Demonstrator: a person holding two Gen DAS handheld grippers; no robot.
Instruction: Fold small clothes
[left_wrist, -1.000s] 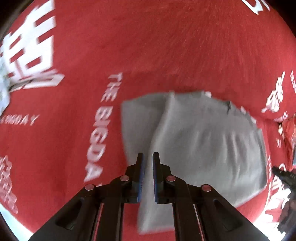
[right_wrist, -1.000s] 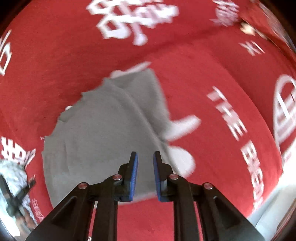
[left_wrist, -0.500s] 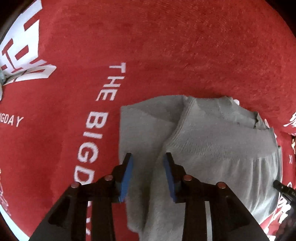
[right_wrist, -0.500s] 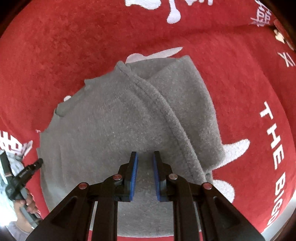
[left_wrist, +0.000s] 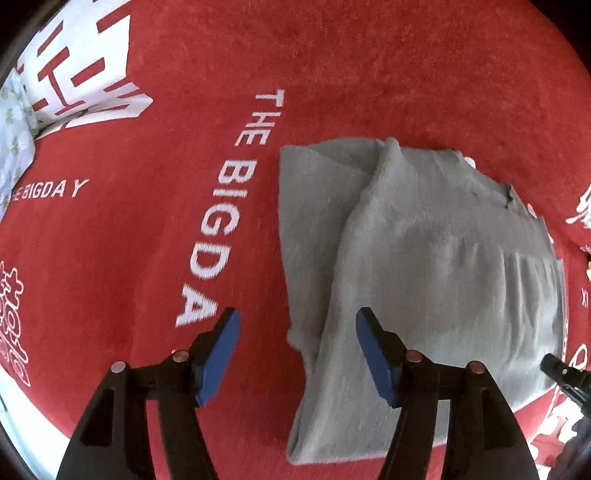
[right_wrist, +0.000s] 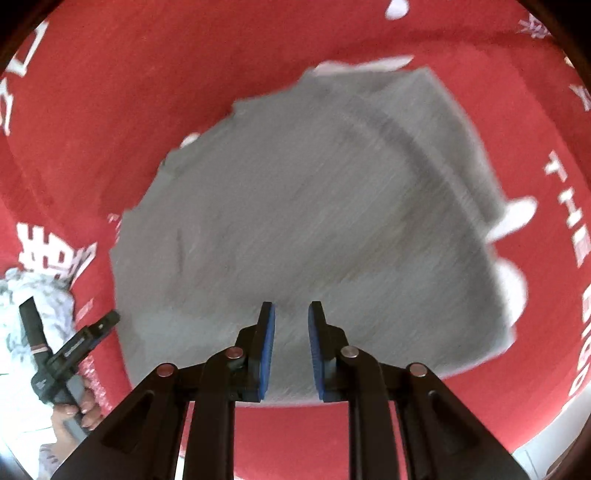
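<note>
A small grey knitted garment (left_wrist: 436, 266) lies folded on a red cloth with white lettering (left_wrist: 184, 110). My left gripper (left_wrist: 297, 325) is wide open and empty, hovering over the garment's near left edge. In the right wrist view the same garment (right_wrist: 314, 206) fills the middle, blurred by motion. My right gripper (right_wrist: 291, 317) hovers over the garment's near edge with its jaws a small gap apart and nothing between them. The left gripper also shows at the left of the right wrist view (right_wrist: 70, 347), held in a hand.
The red cloth covers the whole surface, with "THE BIGDAY" lettering (left_wrist: 221, 236) left of the garment. A pale floral fabric (left_wrist: 14, 129) lies at the far left edge. A white patterned fabric (right_wrist: 40, 295) lies at the left in the right wrist view.
My left gripper opened from nearly shut to wide open above the garment's left edge. My right gripper moved closer over the garment and widened slightly.
</note>
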